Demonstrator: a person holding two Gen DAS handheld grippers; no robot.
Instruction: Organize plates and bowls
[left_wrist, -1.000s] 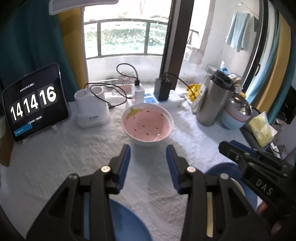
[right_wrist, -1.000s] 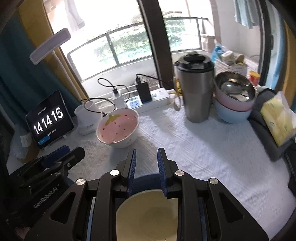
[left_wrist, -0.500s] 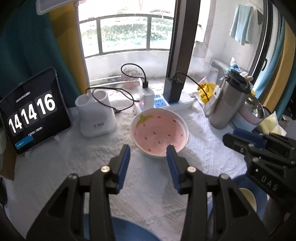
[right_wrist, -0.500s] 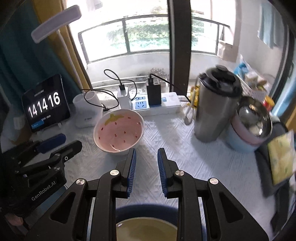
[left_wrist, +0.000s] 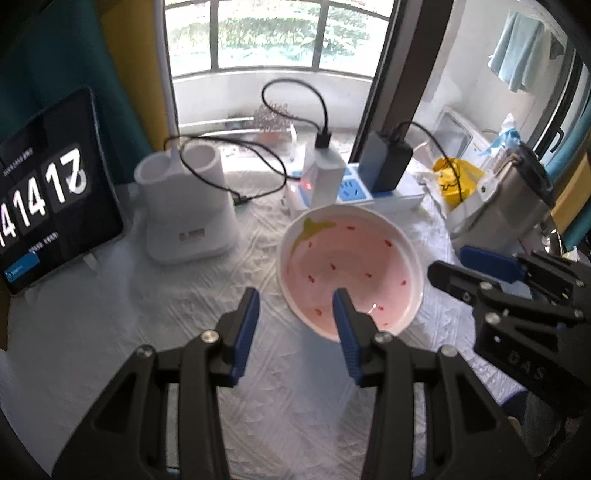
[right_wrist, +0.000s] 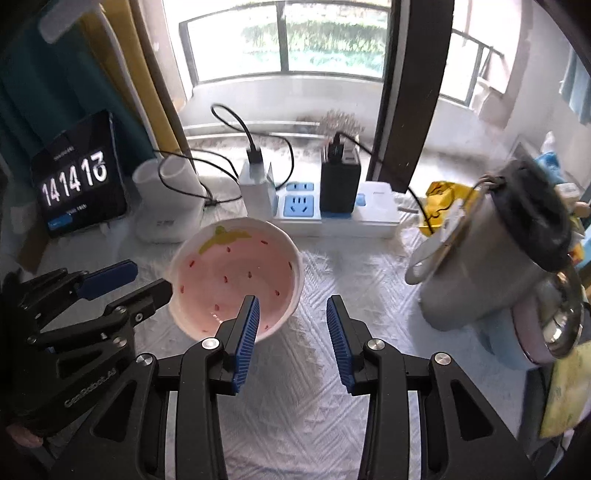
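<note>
Left wrist view: the left gripper (left_wrist: 295, 310) points steeply down at the white tablecloth (left_wrist: 110, 332), jaws apart with nothing between them. Its right finger overlaps the near rim of the pink bowl (left_wrist: 351, 266); whether it touches the rim I cannot tell. The bowl — pink inside, red flecks, a green leaf mark at its far-left rim — sits upright on the cloth, just in front of the power strip (left_wrist: 388, 195) and right of the white holder (left_wrist: 184, 206). The right gripper (left_wrist: 476, 266) reaches in from the right edge, its tips near the bowl's right rim.

Right wrist view: the right gripper (right_wrist: 293, 317) also tilts down over the cloth; its jaws have just been opening and stand apart, empty. Its left finger overlaps the bowl's (right_wrist: 236, 273) near-right rim. The left gripper (right_wrist: 147, 280) comes in from the left, its tip just beside the bowl's left rim. A steel tumbler (right_wrist: 487, 258) stands to the right, the tablet clock (right_wrist: 77, 181) at far left.
</note>
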